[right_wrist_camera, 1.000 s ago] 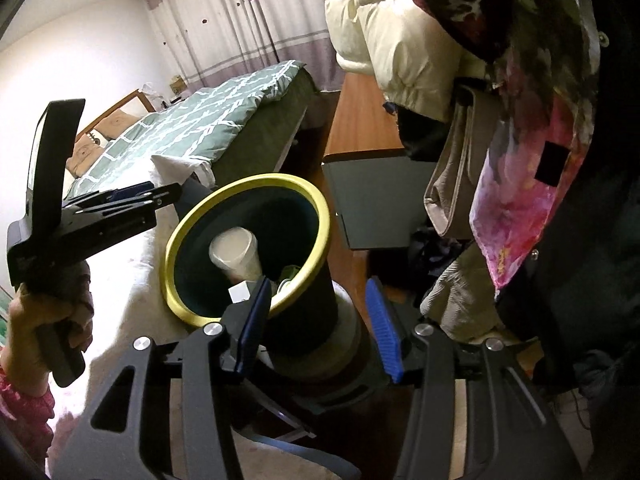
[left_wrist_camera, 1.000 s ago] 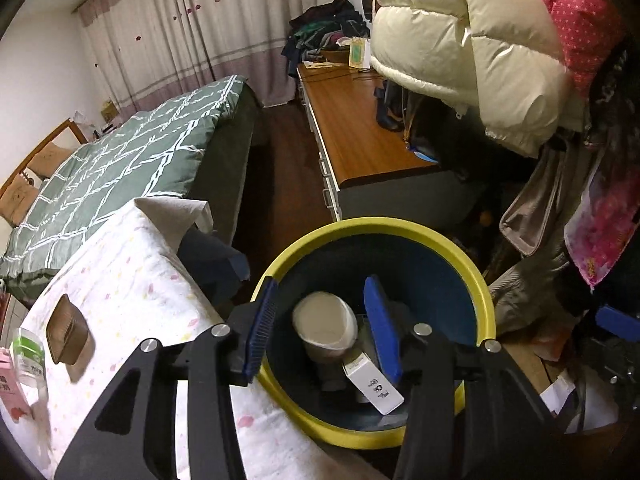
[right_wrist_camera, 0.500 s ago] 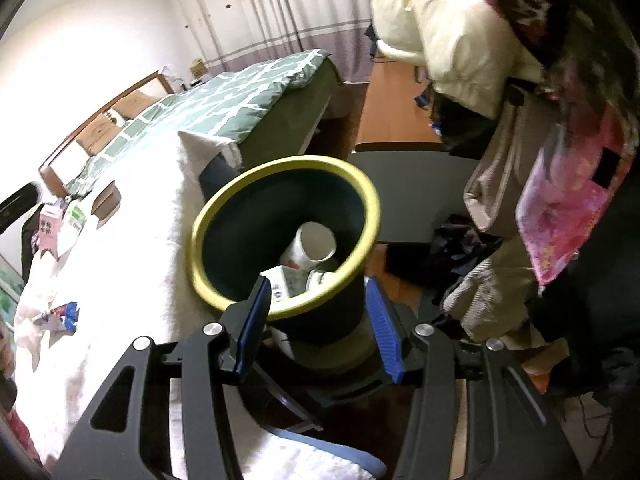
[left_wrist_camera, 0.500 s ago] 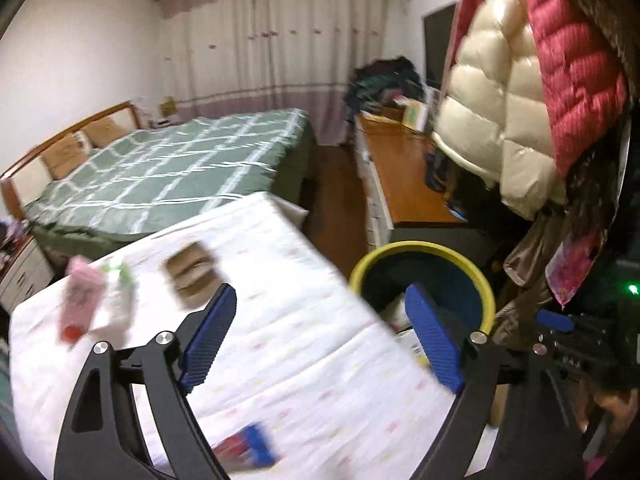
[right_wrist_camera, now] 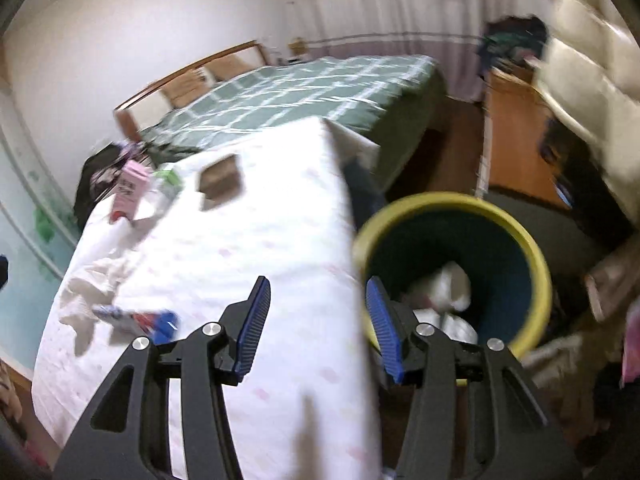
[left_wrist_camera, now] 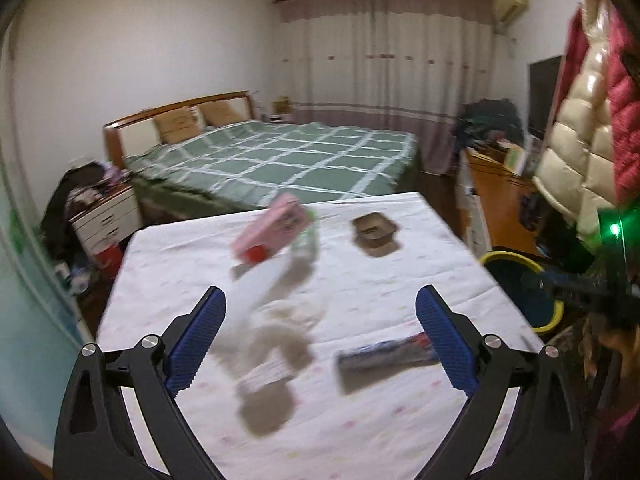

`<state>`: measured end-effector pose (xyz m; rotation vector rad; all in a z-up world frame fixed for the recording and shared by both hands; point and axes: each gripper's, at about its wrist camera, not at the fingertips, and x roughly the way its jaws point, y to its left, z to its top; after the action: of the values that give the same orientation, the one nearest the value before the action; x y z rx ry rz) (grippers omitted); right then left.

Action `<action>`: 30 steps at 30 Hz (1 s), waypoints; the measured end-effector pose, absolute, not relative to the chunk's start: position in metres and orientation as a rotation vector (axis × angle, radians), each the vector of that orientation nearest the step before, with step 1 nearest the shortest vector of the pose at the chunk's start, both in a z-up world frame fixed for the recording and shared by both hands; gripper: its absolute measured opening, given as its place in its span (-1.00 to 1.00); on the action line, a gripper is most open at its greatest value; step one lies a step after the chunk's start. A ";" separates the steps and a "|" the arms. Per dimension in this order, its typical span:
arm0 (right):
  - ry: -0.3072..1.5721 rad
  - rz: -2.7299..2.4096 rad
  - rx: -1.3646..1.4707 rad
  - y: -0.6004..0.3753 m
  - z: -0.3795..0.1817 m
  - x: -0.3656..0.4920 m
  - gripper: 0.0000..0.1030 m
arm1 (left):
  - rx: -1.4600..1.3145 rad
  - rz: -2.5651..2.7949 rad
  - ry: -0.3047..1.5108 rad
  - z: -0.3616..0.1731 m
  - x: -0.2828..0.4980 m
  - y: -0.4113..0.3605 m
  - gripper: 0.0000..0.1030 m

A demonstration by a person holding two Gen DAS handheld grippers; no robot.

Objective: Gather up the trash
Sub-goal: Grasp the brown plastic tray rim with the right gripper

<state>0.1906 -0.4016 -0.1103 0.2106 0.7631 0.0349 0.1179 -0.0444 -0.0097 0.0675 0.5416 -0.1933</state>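
Note:
My left gripper (left_wrist_camera: pixel 320 340) is wide open and empty above the white table (left_wrist_camera: pixel 400 420). Under it lie crumpled white tissue (left_wrist_camera: pixel 276 332) and a blue-red wrapper (left_wrist_camera: pixel 384 356). A pink carton (left_wrist_camera: pixel 272 232) and a brown tray (left_wrist_camera: pixel 374 230) sit farther back. My right gripper (right_wrist_camera: pixel 318 328) is open and empty at the table's right edge (right_wrist_camera: pixel 348 320), beside the yellow-rimmed blue bin (right_wrist_camera: pixel 536 264). White trash (right_wrist_camera: pixel 444 292) lies inside the bin. The wrapper (right_wrist_camera: pixel 140 320), tissue (right_wrist_camera: pixel 100 276), carton (right_wrist_camera: pixel 128 190) and tray (right_wrist_camera: pixel 220 178) also show in the right wrist view.
A green checked bed (left_wrist_camera: pixel 280 160) stands behind the table, a nightstand (left_wrist_camera: pixel 106 216) at the left and a wooden dresser (left_wrist_camera: pixel 496 196) at the right. Padded coats (left_wrist_camera: pixel 588 132) hang at the far right above the bin (left_wrist_camera: pixel 516 288).
My left gripper has swung away from the bin to over the table and opened wide. My right gripper has moved left toward the table edge. Both views are blurred by motion.

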 end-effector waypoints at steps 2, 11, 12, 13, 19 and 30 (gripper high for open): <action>0.770 0.082 0.202 -0.385 -0.104 0.215 -0.02 | 0.051 -0.165 0.538 -0.012 0.115 -0.027 0.87; 0.833 0.125 0.127 -0.326 -0.106 0.333 -0.02 | 0.011 -0.119 0.542 -0.025 0.123 0.007 0.89; 0.840 0.121 0.113 -0.321 -0.109 0.347 -0.02 | 0.006 -0.116 0.545 -0.027 0.125 0.008 0.89; 0.852 0.115 0.105 -0.318 -0.113 0.359 -0.02 | 0.003 -0.114 0.548 -0.027 0.128 0.004 0.90; 0.909 0.075 0.068 -0.304 -0.134 0.418 -0.02 | -0.030 -0.111 0.576 -0.037 0.138 0.018 0.91; 0.965 0.038 0.052 -0.301 -0.158 0.463 -0.32 | -0.072 -0.097 0.620 -0.055 0.149 0.031 0.91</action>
<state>0.4635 -0.3008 -0.1583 0.0523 0.9653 0.0376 0.1492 0.0310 -0.0547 -0.0715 0.6204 -0.0969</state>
